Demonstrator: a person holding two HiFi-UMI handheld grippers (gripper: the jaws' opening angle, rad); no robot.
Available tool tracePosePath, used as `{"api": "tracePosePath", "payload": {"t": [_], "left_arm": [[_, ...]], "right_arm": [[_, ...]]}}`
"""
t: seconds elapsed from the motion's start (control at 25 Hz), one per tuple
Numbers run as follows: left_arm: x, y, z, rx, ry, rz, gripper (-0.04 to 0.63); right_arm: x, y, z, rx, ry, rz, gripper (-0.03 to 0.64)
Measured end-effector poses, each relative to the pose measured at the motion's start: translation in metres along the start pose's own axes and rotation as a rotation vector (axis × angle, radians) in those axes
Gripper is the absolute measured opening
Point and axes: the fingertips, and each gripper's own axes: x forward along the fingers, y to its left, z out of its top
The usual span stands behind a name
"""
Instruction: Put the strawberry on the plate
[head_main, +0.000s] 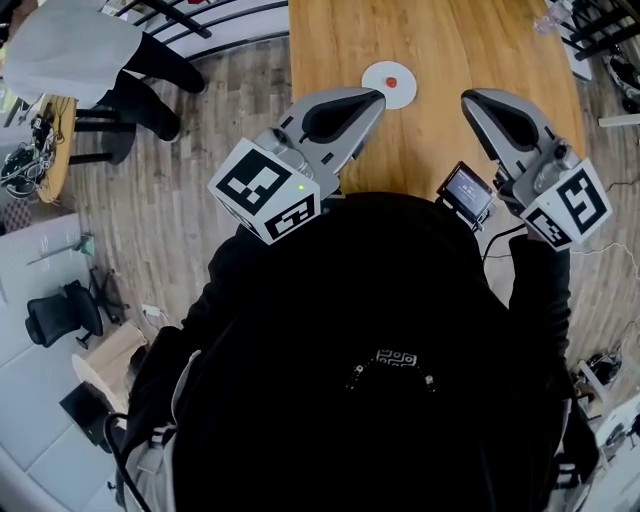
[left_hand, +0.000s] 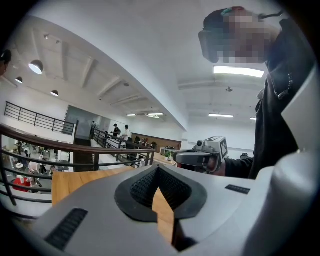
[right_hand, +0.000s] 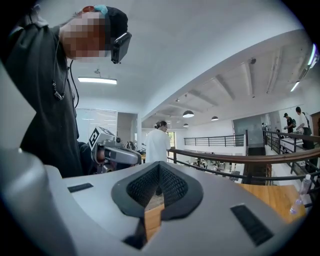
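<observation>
In the head view a small red strawberry (head_main: 391, 81) lies on a round white plate (head_main: 376, 90) near the front edge of the wooden table (head_main: 450, 50). My left gripper (head_main: 378, 96) is raised close to my chest, its tip just left of the plate, jaws shut on nothing. My right gripper (head_main: 467, 99) is held up to the right of the plate, also shut and empty. In both gripper views the cameras point upward at the ceiling, so neither the plate nor the strawberry shows there. The left gripper (left_hand: 157, 170) and right gripper (right_hand: 159, 167) each show their pads meeting.
A person in a white top (head_main: 70, 50) stands at the far left by a black railing (head_main: 200, 20). An office chair (head_main: 62, 312) sits on the floor at the left. A plastic bottle (head_main: 548, 20) lies at the table's far right. A small screen (head_main: 466, 190) rides beside the right gripper.
</observation>
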Motion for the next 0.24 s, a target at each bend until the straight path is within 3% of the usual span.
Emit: {"api": "tracePosePath", "payload": {"t": [0.24], "left_arm": [[-0.005, 0.01, -0.005, 0.033, 0.009, -0.001, -0.002]], "right_arm": [[0.017, 0.002, -0.01, -0.013, 0.002, -0.001, 0.018]]}}
